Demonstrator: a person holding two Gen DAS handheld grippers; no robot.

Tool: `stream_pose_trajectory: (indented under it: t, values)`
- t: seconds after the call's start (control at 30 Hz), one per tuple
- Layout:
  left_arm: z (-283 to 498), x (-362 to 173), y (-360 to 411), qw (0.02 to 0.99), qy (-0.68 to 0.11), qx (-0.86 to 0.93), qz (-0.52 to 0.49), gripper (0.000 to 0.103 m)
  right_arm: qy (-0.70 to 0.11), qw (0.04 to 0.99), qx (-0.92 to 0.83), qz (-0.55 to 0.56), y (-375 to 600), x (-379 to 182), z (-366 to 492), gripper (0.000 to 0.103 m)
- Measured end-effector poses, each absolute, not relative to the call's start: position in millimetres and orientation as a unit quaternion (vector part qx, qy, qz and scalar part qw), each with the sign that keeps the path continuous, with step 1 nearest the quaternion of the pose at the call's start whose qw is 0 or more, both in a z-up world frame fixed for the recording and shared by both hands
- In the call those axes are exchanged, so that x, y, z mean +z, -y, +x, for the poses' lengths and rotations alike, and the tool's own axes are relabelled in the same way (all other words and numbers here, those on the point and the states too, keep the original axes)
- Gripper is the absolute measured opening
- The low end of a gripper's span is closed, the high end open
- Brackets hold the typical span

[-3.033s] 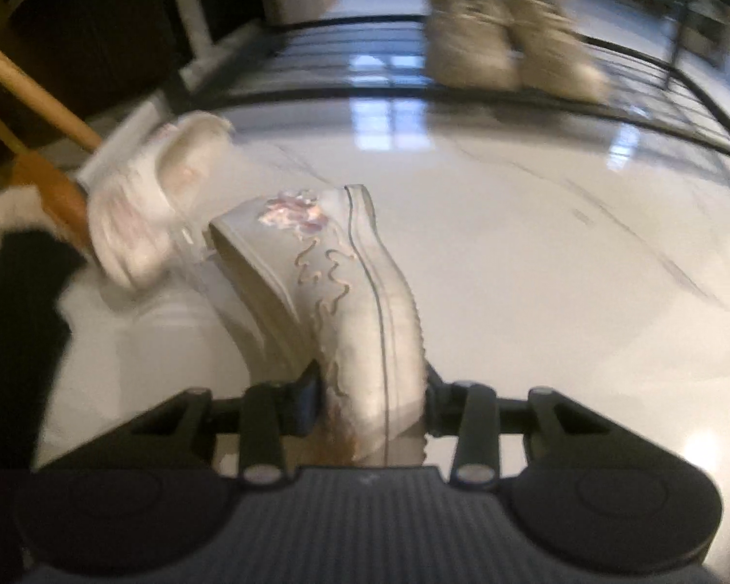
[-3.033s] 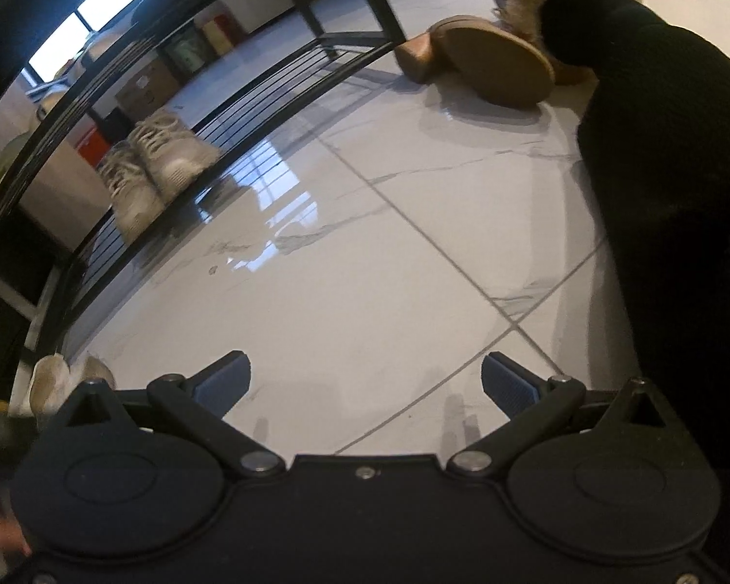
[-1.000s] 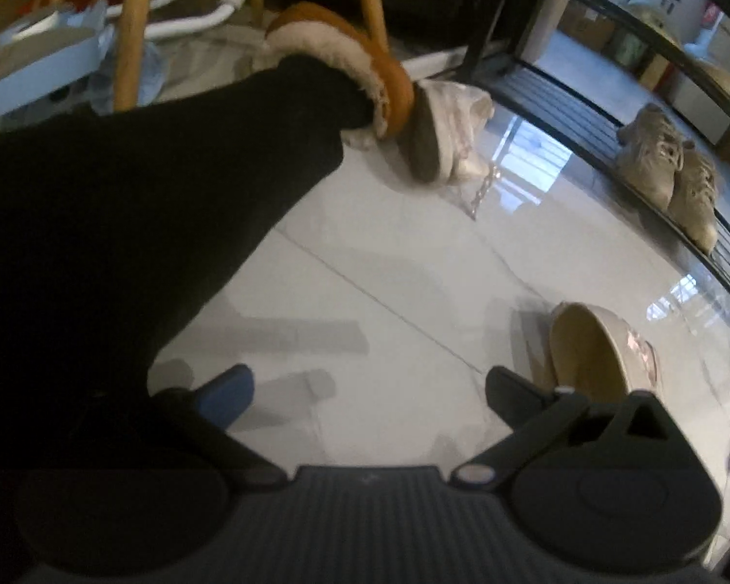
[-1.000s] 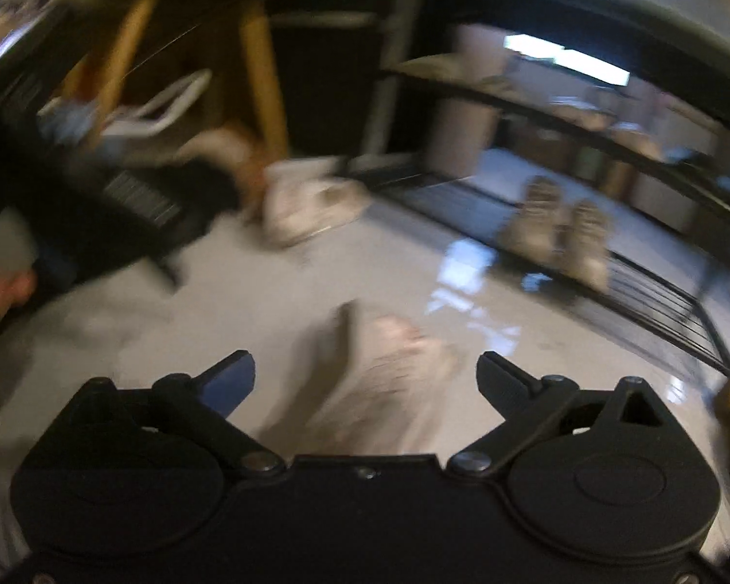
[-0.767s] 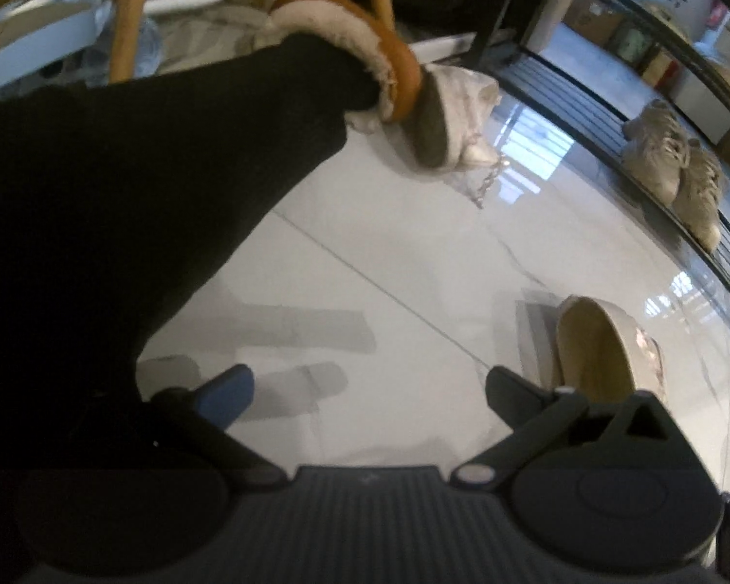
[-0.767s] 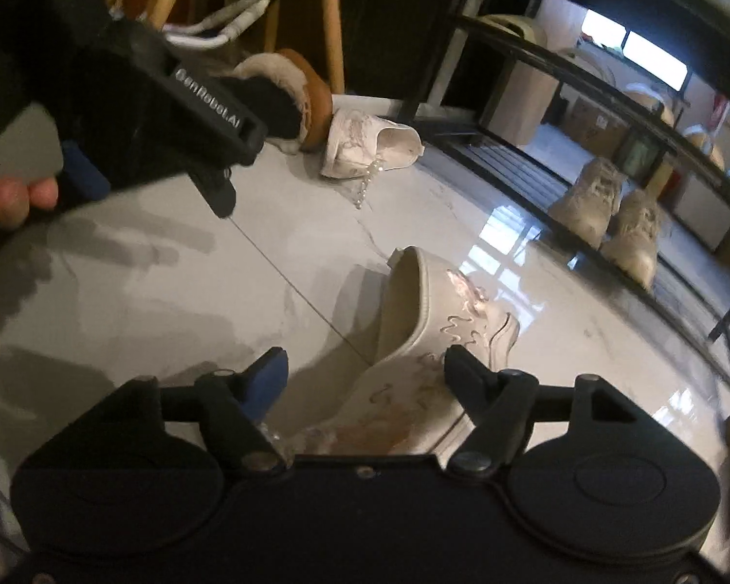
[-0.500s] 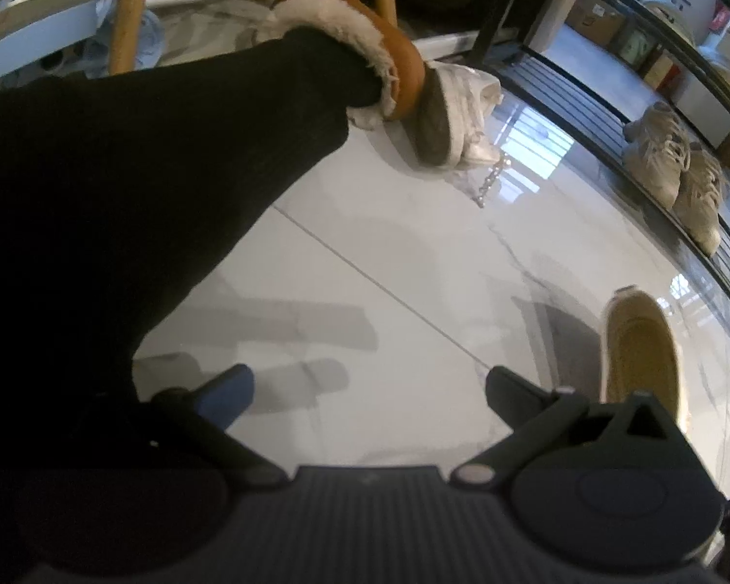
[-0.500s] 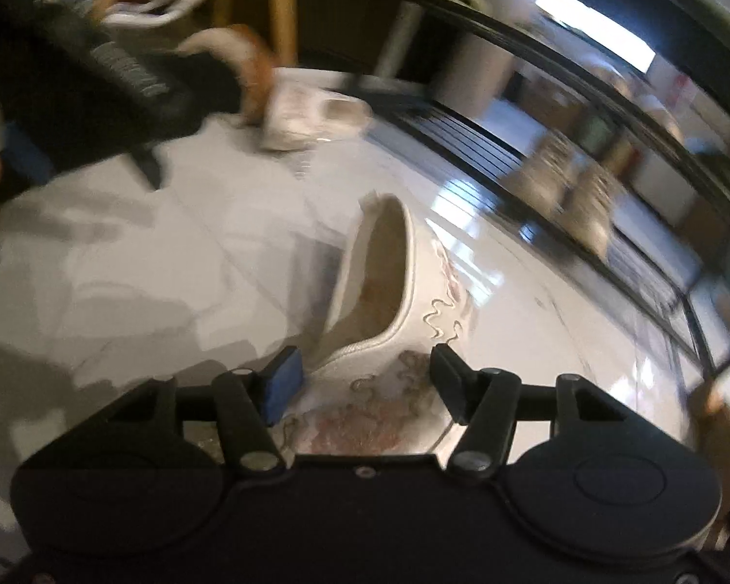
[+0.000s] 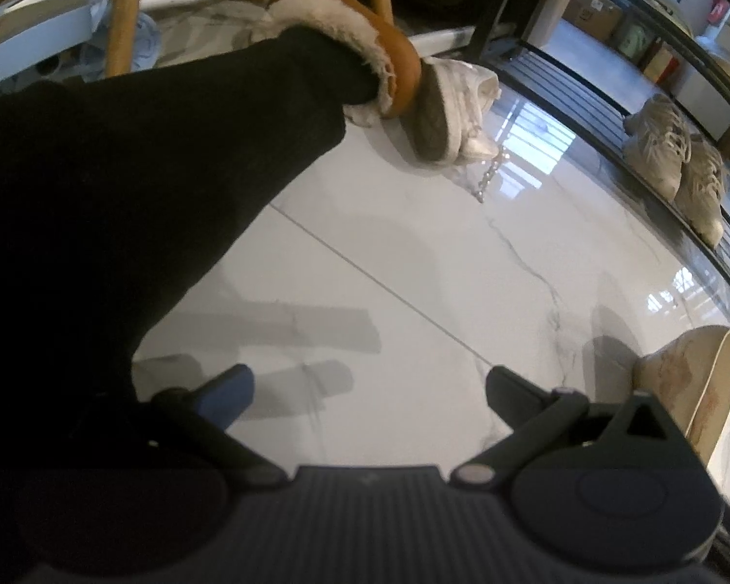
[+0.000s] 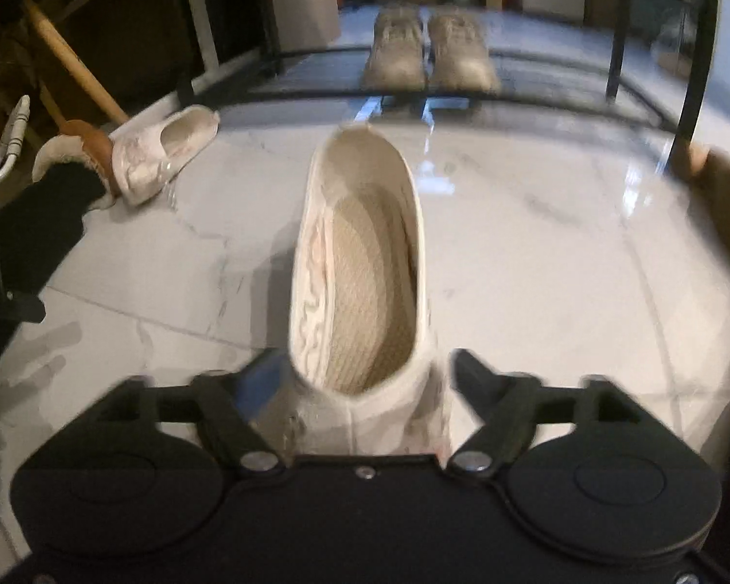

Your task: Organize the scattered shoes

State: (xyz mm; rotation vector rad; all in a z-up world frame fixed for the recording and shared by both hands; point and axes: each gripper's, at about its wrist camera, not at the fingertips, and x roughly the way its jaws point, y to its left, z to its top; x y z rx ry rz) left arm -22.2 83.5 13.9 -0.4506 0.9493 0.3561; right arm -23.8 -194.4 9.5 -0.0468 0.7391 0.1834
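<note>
Left view, gripper: left gripper (image 9: 365, 389) hangs over bare floor (image 9: 413, 253); jaws spread wide, nothing between them.
Left view, person: a dark trouser leg (image 9: 121, 185) fills the left half and ends in a tan fur-lined slipper (image 9: 394, 68).
Left view, shoes: second cream shoe (image 9: 467, 107) lies against that slipper, near the rack's end. The cream shoe (image 9: 691, 379) sits at the right edge, upright, just beyond the right jaw.
Left view, rack: shoe rack (image 9: 559, 73) runs along the back, with a pair of sneakers (image 9: 676, 165) on its lowest shelf.
Right view, gripper: right gripper (image 10: 365, 374) straddles the cream shoe's (image 10: 360, 282) toe end. The jaws have just been opening and now stand at their widest; the shoe is between them with a gap showing at the right pad. The left side is blurred, so contact there cannot be told.
Right view, shoe: it rests sole-down on the floor (image 10: 535, 253), heel pointing at the rack (image 10: 462, 87), well short of it and in line with the sneakers (image 10: 428, 48).
Change: half a second ago the jaws clamped this shoe, tilted; it now sits level and released.
Meaning: judged set down and straightened, not yet shelved. Its mate (image 10: 160, 155) by the slipper (image 10: 82, 151) remains scattered and looks the likely next pickup.
</note>
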Motion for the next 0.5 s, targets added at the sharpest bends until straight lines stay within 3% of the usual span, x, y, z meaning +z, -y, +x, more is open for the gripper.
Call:
stream_pose_trajectory:
  t: [0.13, 0.2, 0.23, 0.27, 0.5]
  values:
    - [-19.9, 13.6, -79.4, 0.854, -0.451, 0.163, -0.2, 0.102, -0.381, 0.914, 0.118, -0.081, 173.4, -3.4, -13.6, 0.103]
    - [-19.7, 14.5, -78.1, 0.857, -0.449, 0.161, -0.194, 0.102, -0.388, 0.908, 0.106, -0.118, 165.6, -11.8, -7.5, 0.091]
    - [-19.8, 14.8, -77.9, 0.858, -0.447, 0.16, -0.193, 0.102, -0.39, 0.908, 0.099, -0.119, 166.3, -13.0, -4.8, 0.077]
    - [-19.9, 15.0, -78.1, 0.859, -0.446, 0.161, -0.192, 0.102, -0.392, 0.909, 0.092, -0.105, 170.4, -12.0, -2.2, 0.07]
    - [-16.0, 10.2, -75.6, 0.857, -0.454, 0.162, -0.184, 0.102, -0.401, 0.915, 0.023, -0.041, 204.1, -10.4, 8.2, 0.068]
